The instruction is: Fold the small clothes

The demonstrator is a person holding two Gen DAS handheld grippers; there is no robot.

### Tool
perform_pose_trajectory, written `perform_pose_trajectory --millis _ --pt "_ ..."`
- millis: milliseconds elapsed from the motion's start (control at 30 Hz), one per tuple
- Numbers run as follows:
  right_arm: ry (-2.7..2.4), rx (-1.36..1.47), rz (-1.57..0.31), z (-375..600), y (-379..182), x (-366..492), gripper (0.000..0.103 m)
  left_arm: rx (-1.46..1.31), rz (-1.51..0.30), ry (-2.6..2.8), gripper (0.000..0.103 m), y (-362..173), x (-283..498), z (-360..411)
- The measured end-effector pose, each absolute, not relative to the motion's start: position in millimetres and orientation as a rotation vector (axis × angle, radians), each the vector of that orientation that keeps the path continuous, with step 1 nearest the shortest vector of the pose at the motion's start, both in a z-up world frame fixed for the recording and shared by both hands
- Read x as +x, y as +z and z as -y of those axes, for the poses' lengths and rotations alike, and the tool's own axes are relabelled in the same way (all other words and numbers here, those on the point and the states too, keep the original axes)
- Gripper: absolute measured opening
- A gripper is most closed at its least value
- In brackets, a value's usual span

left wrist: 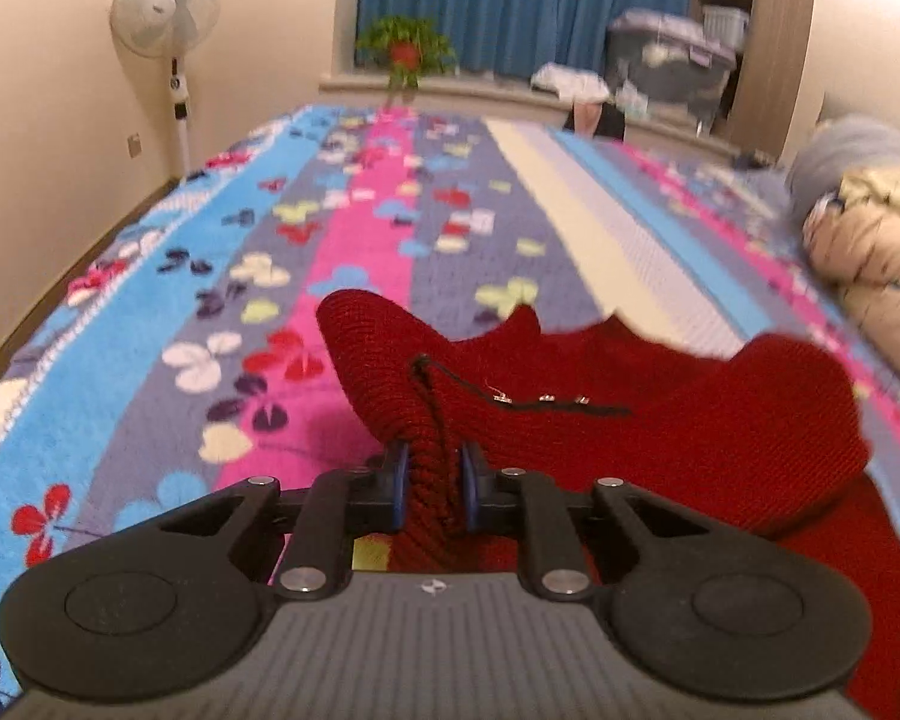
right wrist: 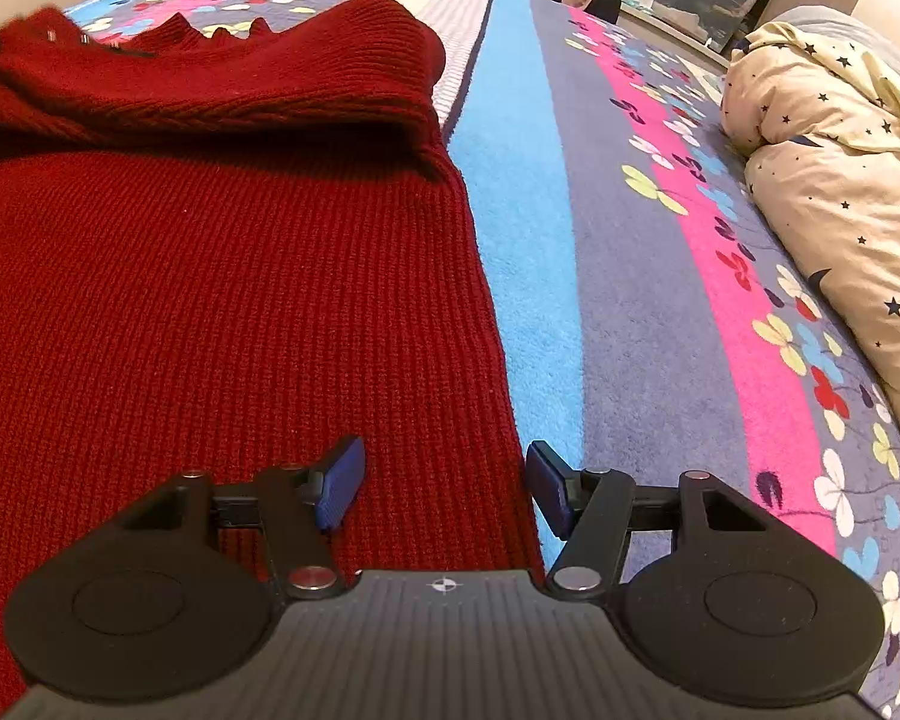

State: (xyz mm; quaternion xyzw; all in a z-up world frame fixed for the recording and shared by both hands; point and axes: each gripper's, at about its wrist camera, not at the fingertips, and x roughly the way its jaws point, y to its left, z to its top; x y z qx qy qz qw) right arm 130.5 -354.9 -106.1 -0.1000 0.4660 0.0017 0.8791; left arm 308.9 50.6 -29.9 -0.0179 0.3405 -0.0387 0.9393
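Pinching a bunched ridge of the red knit sweater [left wrist: 660, 420], left gripper [left wrist: 435, 489] clenched on it at lower centre of the left wrist view.

Sweater lies on the striped floral bedspread [left wrist: 150, 300], filling the left half of the right wrist view, one part doubled over at upper left. Right gripper [right wrist: 444, 489] released, pads astride the sweater's right edge, not pressing. Chunky rib knit: likely soft, floppy, stretchy, moderately heavy, grippy not slick. Best grabbed at edges or corners, both layers; single-point pinches will probably sag and stretch.
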Motion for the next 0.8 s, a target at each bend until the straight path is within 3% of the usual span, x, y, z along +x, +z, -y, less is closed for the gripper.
perform_pose_trajectory --millis 267,467,600,633,800 --pt "0.005 -0.219 -0.97 354 -106 130 0.062 0.052 -0.851 0.078 0.023 -55 320 -53" --pt "0.006 -0.224 -0.97 353 -106 131 0.062 0.008 -0.682 -0.062 0.026 -36 310 -45" --pt "0.006 -0.227 -0.968 353 -106 130 0.062 0.097 -0.919 -0.034 0.032 -97 333 -42" --pt "0.006 -0.226 -0.968 354 -106 129 0.062 0.093 -0.89 -0.019 0.043 -97 332 -44" --pt "0.011 -0.226 -0.966 355 -105 129 0.062 0.038 -0.735 -0.074 0.043 -65 318 -43"
